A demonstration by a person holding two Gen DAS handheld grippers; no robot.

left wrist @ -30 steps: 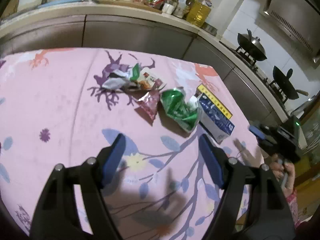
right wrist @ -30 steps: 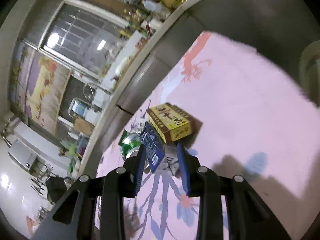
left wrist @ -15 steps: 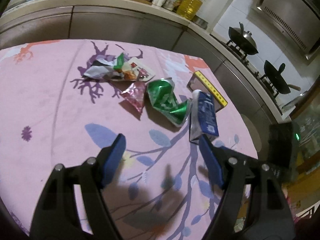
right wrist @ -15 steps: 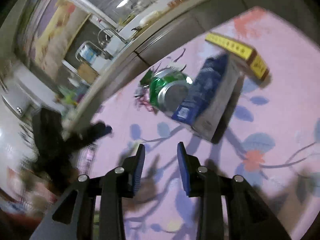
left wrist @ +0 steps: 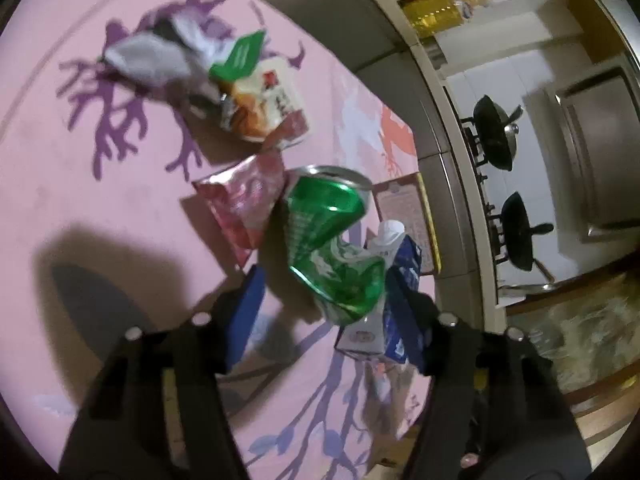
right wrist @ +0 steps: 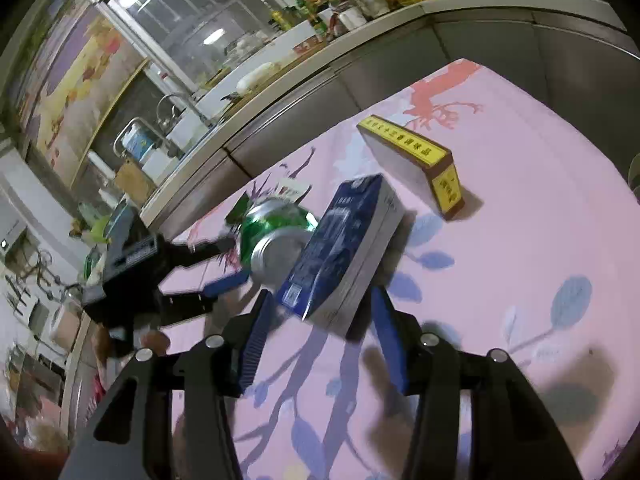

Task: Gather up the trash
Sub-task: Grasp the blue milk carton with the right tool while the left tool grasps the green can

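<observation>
Trash lies on a pink floral tablecloth [left wrist: 80, 200]. A crushed green can [left wrist: 332, 240] lies beside a blue-and-white carton [left wrist: 396, 280], a pink wrapper [left wrist: 244, 200], a snack packet [left wrist: 264, 108] and a crumpled grey wrapper [left wrist: 152, 56]. My left gripper [left wrist: 324, 312] is open, its jaws either side of the can's near end. My right gripper [right wrist: 320, 340] is open, its jaws flanking the near end of the carton [right wrist: 344, 244]. The can [right wrist: 276, 236] lies left of the carton, and the left gripper [right wrist: 224, 276] reaches in beside it.
A yellow-edged flat box [right wrist: 416, 160] lies beyond the carton, also in the left wrist view [left wrist: 408, 216]. A kitchen counter [right wrist: 320, 56] with bottles and a sink runs behind the table. Two woks [left wrist: 496, 136] sit on a stove at the right.
My left gripper has moved forward and down onto the green can. My right gripper has opened wider and closed in on the carton's near end.
</observation>
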